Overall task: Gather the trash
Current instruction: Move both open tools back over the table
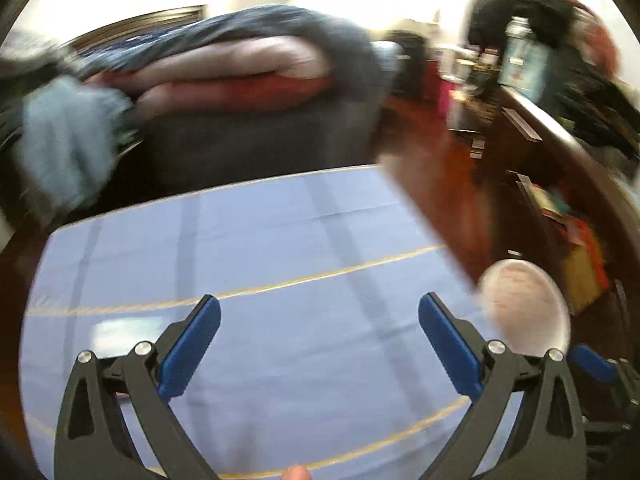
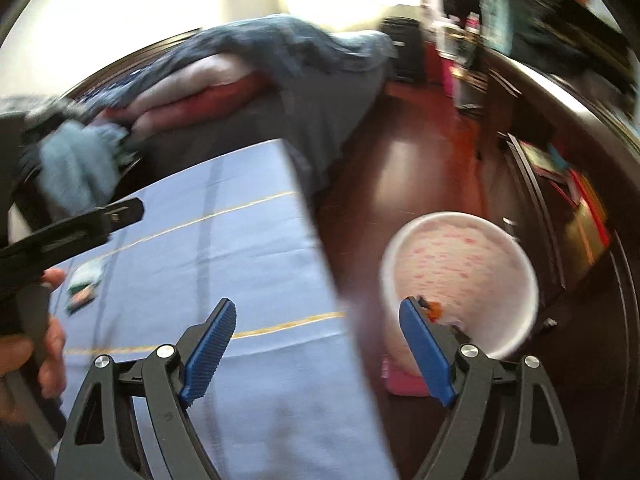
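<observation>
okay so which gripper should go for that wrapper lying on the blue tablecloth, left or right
Left, probably. The wrapper lies just beyond the left gripper, whose jaws are open and empty. The right gripper, also open, sits over by the bin off the table's edge.

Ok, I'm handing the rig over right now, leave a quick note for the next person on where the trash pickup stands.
Left gripper: open, nothing in it, over the blue tablecloth.
Right gripper: open, nothing in it, near the table's right edge, beside the trash bin.
Bin: on the floor to the right of the table, with a bit of something dark and orange inside by the near rim.
Left to do: a small wrapper lies on the cloth on the left. Views are blurred, so check for more.
</observation>
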`<state>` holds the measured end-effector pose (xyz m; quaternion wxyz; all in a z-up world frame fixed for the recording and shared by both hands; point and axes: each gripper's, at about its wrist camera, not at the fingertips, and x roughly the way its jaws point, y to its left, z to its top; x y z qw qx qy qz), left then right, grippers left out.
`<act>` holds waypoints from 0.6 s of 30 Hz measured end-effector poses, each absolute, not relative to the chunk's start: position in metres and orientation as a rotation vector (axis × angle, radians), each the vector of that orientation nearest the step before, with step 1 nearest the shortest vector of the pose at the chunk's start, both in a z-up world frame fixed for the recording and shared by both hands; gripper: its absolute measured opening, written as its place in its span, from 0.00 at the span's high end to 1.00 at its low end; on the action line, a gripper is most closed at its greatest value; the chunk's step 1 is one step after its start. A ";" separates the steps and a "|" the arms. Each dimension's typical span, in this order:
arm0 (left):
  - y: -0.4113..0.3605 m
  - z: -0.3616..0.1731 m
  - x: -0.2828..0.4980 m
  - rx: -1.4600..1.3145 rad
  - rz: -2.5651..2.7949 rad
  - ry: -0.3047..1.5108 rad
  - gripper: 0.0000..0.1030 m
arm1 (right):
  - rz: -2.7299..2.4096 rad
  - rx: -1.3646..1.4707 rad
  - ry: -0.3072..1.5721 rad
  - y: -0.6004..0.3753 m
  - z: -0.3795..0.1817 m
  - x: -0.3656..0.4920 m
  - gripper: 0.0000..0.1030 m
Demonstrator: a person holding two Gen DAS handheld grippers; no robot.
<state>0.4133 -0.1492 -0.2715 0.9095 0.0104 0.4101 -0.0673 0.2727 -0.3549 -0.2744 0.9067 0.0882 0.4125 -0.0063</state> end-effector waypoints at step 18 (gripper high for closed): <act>-0.002 -0.338 0.451 -0.059 0.062 1.021 0.04 | 0.203 0.019 0.867 -0.222 -0.265 0.282 0.19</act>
